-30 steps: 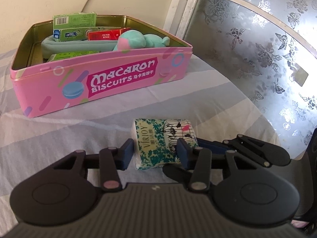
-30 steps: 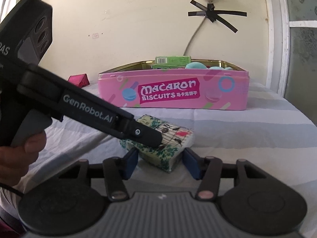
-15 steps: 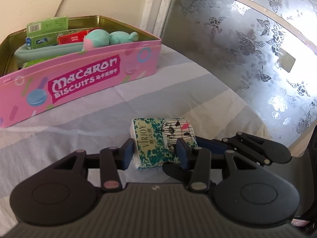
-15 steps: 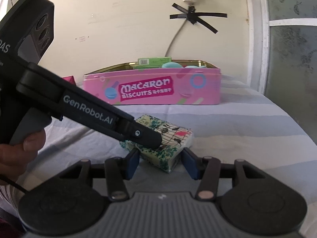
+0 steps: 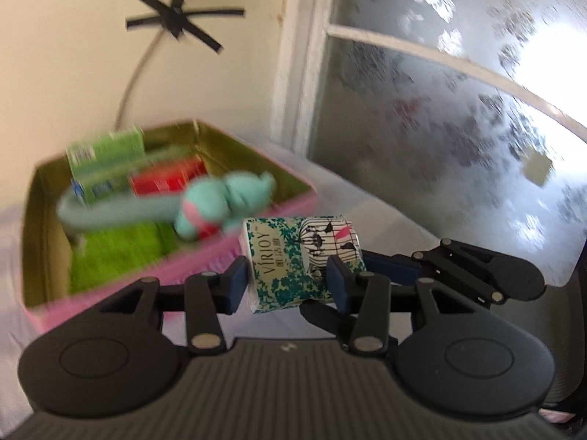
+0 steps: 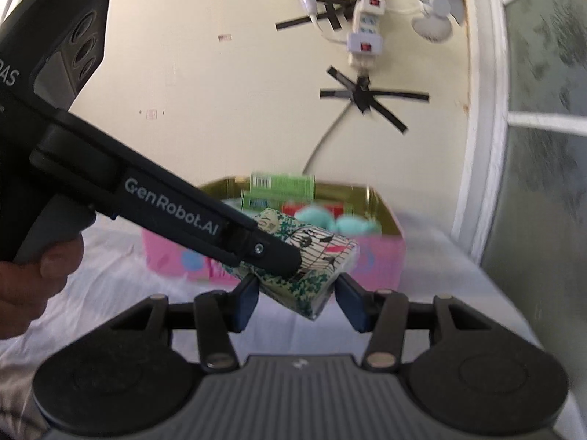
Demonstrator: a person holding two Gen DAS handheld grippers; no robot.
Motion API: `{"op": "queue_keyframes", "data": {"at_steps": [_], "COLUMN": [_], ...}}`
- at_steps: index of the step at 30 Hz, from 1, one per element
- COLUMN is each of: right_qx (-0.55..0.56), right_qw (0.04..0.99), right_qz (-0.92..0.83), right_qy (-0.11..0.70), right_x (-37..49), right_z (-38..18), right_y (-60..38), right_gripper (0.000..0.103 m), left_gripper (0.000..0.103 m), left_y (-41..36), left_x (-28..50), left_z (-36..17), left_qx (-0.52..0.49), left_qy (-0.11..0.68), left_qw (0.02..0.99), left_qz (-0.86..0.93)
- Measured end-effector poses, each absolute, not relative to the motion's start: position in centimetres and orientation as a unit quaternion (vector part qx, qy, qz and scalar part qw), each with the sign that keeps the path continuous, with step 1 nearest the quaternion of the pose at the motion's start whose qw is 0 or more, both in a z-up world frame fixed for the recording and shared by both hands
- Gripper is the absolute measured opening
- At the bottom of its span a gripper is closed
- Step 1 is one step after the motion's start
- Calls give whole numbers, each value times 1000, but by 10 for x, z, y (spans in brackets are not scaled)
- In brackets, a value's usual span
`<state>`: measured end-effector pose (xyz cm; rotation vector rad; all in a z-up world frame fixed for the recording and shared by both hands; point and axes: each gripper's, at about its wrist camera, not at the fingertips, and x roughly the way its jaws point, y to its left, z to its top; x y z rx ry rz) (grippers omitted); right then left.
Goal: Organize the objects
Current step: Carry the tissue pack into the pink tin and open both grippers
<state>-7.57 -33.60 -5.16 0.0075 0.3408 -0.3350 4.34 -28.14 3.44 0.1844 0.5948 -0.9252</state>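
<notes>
A tissue pack with green leaf and birdcage print hangs in the air, held from two sides. My left gripper is shut on it, its blue pads pressing both flanks. My right gripper is shut on the same pack, and its fingers reach in from the right in the left wrist view. The left gripper's black finger lies across the pack's top. Behind the pack stands the open pink biscuit tin, also seen in the right wrist view.
The tin holds green boxes, a red box, a teal plush toy and a green cloth. It stands on a striped sheet. A wall with a taped power strip is behind, frosted glass at right. A hand holds the left gripper.
Both grippers have risen with the tissue pack, lifting it off the sheet. The tin's inside now shows from above and sits nearer behind the pack.
</notes>
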Motion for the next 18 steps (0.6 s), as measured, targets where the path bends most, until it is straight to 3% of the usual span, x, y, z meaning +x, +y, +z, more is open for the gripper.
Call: {"op": "queue_keyframes", "data": {"at_steps": [18], "right_qx": [-69], "right_qw": [970], "right_qz": [-131], "right_qy": [195], "right_x": [110], "right_z": [-16], "right_y": [-366], "right_gripper": [48], "left_gripper": [49], "left_y": [-303], "left_x": [161], "left_z": [62], "left_qx": [93], "left_qy": [233], "left_qw": [902], "left_qz": [-351]}}
